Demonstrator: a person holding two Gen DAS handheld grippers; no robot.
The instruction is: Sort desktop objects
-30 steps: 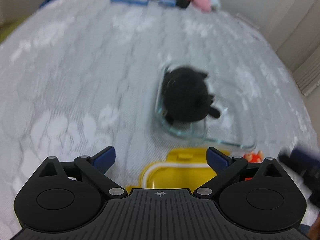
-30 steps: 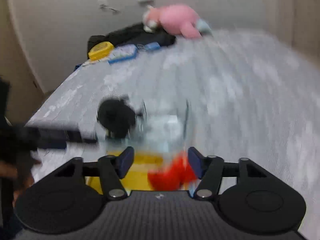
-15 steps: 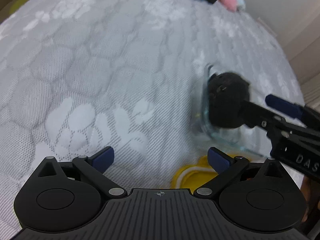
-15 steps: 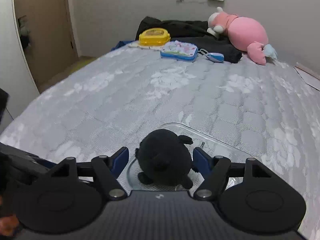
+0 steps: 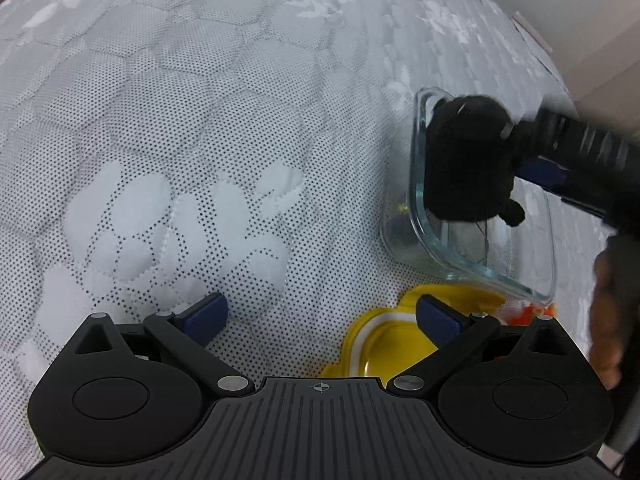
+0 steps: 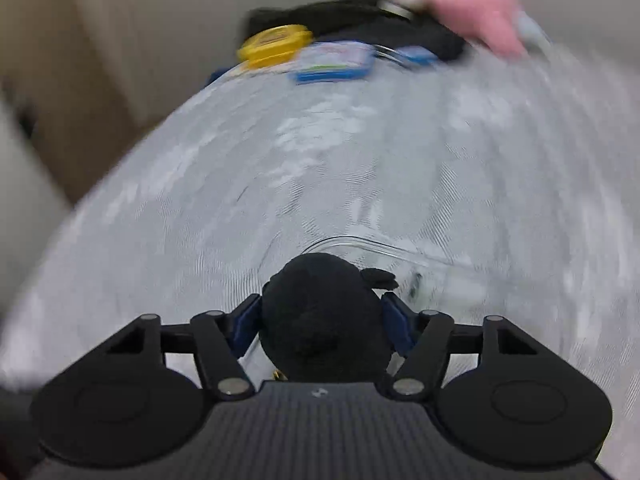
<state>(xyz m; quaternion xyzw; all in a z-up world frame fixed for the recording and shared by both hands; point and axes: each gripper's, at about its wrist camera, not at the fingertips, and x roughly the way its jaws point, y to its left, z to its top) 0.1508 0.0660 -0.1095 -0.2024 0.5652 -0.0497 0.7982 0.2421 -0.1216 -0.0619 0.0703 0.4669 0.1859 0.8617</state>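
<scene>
Right claw [image 6: 322, 320] is pinching the black plush toy [image 6: 324, 312] from both sides, holding it over the glass container [image 5: 480, 256] near its far-left corner. Left claw [image 5: 320, 316] is hanging spread and empty, short of the container, beside the yellow lid [image 5: 384, 344]. Toy is sitting dead centre between the right claw's pads, so the right hand is nearer.

Counted across both views: one black plush toy [image 5: 468, 160], one clear glass container [image 5: 416, 184] at 3 o'clock, two yellow boxes [image 5: 384, 344] [image 6: 274, 44], one blue-rimmed case [image 6: 334, 62] at 12 o'clock, one pink plush [image 6: 472, 4], two grippers [image 5: 320, 318] [image 6: 320, 320].
</scene>
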